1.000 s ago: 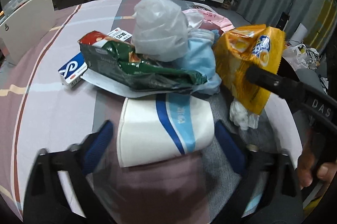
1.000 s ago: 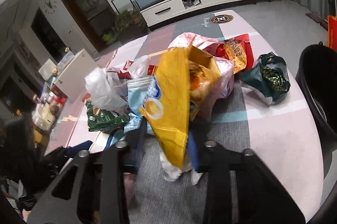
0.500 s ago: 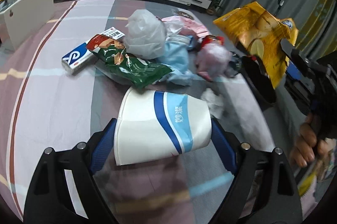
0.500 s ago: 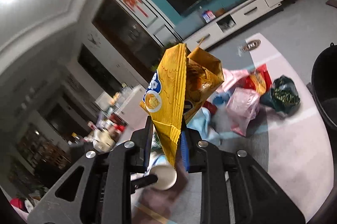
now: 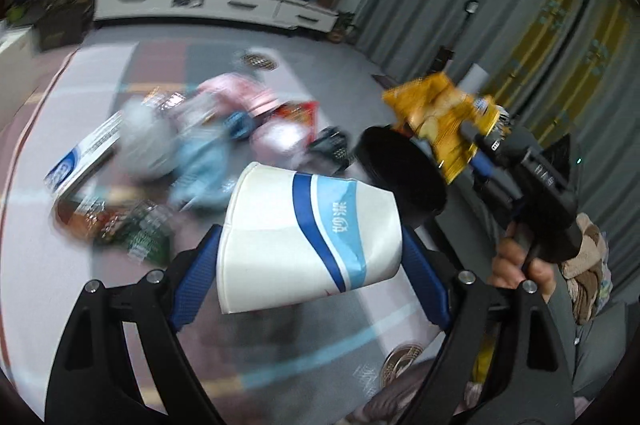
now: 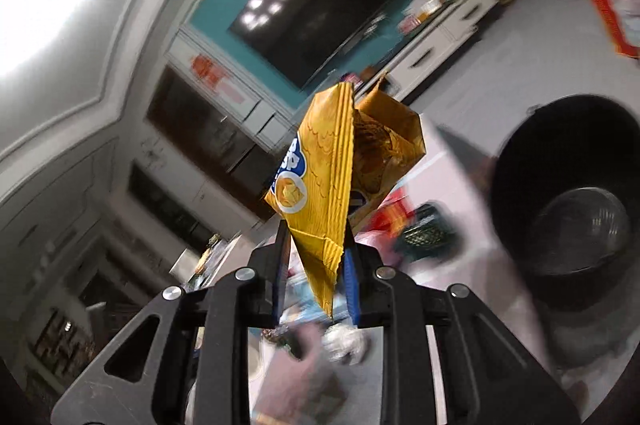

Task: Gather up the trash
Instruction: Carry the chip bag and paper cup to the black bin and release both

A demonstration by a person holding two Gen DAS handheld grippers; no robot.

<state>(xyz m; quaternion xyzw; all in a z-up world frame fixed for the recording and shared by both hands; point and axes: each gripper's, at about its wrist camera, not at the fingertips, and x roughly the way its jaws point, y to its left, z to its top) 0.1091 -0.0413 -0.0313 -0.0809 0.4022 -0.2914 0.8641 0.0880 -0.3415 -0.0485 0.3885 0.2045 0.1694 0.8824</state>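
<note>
Both grippers loaded and lifted over the table [image 5: 48, 265].

Left wrist view alone shows the trash pile and the person's hand [image 5: 520, 265] on the right tool; right wrist view alone looks down into the black bin [image 6: 520, 193], with ceiling and TV behind. Left gripper [image 5: 310, 257], jaws wide, clamps the white-and-blue paper cup [image 5: 304, 237] lying sideways; it was down on the cloth a second ago. Right gripper [image 6: 316, 261], jaws narrow, pinches the yellow chip bag [image 6: 328, 185], carried from the pile to beside the bin.
</note>
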